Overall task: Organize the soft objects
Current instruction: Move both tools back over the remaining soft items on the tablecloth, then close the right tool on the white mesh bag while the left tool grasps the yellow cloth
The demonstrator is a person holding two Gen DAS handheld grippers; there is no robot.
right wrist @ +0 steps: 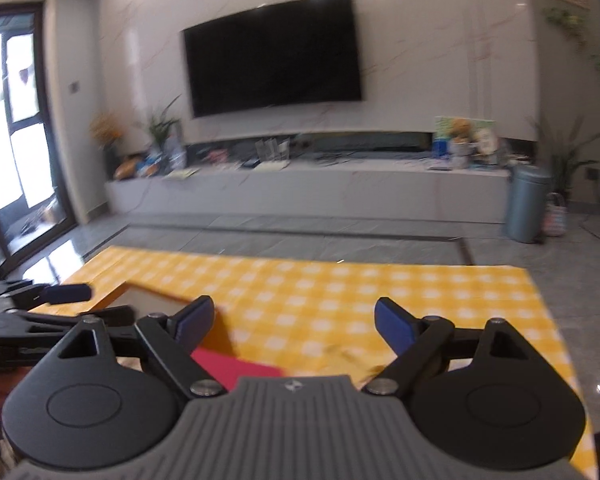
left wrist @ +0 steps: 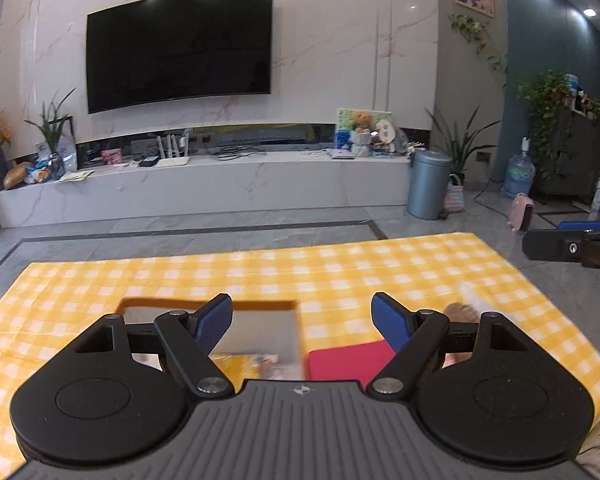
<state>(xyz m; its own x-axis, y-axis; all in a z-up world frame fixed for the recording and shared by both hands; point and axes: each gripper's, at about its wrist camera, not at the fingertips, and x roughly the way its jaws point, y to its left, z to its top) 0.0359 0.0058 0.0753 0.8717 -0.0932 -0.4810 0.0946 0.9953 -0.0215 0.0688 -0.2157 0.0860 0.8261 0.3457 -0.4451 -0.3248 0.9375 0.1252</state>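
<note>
A yellow checked cloth point(left wrist: 300, 276) covers the table. On it sit an open box with an orange rim point(left wrist: 256, 328), a flat red soft object point(left wrist: 348, 362) and a blurred pale fluffy object point(left wrist: 462, 312). My left gripper point(left wrist: 302, 320) is open and empty, held above the box and the red object. My right gripper point(right wrist: 294, 324) is open and empty over the cloth point(right wrist: 340, 296); the red object point(right wrist: 232, 366) lies under its left finger and the box point(right wrist: 140, 300) is to its left. The left gripper shows at the left edge of the right wrist view point(right wrist: 60, 294), the right gripper at the right edge of the left wrist view point(left wrist: 572, 242).
Beyond the table are grey floor tiles, a long marble TV bench point(left wrist: 204, 184) with clutter, a wall TV point(left wrist: 180, 48), a blue-grey bin point(left wrist: 428, 184), plants and a water bottle point(left wrist: 518, 176). A glass door point(right wrist: 16, 128) is at the left.
</note>
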